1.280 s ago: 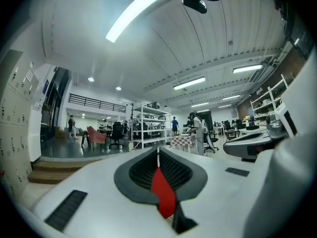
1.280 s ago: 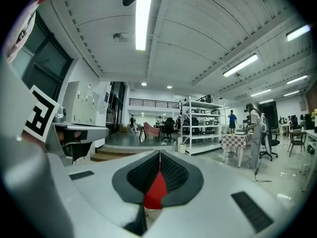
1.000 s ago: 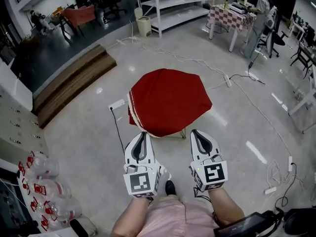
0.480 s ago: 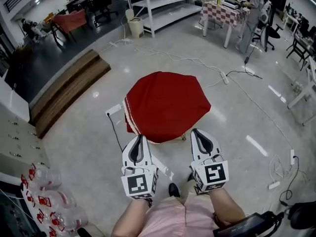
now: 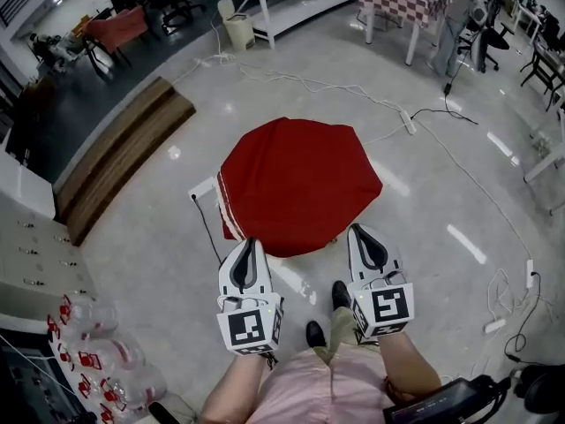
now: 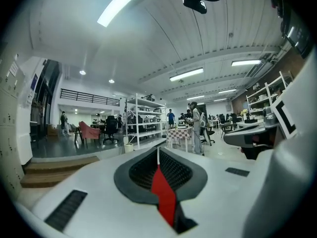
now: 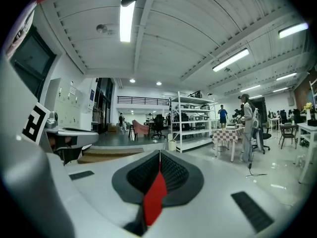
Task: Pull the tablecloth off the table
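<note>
1. You have come closer: the tips of the left tool [image 5: 250, 242] and the right tool [image 5: 361, 230] now overlap the near edge of the red tablecloth [image 5: 300, 179]; before, they only reached it.
2. Both tools are closed tight and grip nothing. The tablecloth drapes the bench on a glossy floor [image 5: 424, 210].
3. Cables [image 5: 459, 177] run at the right, and a wooden step [image 5: 124, 162] is well to the left. There is open floor at both sides.

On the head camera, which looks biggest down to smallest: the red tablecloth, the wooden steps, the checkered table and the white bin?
1. red tablecloth
2. wooden steps
3. checkered table
4. white bin
The last two stand far off, so they may only look small.
</note>
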`<state>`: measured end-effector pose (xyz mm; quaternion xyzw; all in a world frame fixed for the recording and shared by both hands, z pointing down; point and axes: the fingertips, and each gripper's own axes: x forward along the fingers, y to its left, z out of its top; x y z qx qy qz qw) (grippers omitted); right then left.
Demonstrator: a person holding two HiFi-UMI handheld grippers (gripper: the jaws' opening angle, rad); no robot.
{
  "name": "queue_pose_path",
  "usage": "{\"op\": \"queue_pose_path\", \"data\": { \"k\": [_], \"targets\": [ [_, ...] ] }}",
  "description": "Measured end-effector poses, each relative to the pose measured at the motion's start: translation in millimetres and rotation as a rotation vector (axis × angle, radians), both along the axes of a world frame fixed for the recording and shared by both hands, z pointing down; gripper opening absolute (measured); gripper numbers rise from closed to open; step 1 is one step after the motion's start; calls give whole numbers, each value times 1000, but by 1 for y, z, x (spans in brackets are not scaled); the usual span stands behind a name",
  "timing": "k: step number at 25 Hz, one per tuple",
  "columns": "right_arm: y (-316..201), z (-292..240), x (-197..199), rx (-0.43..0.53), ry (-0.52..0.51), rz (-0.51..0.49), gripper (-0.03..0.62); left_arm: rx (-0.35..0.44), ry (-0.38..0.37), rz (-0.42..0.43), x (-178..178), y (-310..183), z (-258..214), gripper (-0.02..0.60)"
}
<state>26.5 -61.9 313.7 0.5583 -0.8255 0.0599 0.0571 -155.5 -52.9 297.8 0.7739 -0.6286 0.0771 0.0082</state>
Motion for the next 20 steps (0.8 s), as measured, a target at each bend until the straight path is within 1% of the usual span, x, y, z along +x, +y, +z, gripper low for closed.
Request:
{"op": "queue_pose_path", "data": {
  "k": [3,7,8,11,14,20],
  "targets": [
    [-23,8,6,-18,-3,-5,17,-17,-2,-6,5,-21,7,35],
    [-75,18,39,-25,-11,-20,17,-31,-20,-21,36,-68,17,35],
    [-83,17,42,-23,-13,-23,17,-33,-22,-26,39,-75,17,35],
    [-93,11,41,-23,-24,-20,17,-35,-31,-36,34,-84,10,35],
    [-106,14,48,-27,-32,-18,17,-35,-38,-44,37,-96,10,35],
    [-111,10,42,-19,-43,-20,17,-31,-59,-56,27,-95,4,35]
  ]
}}
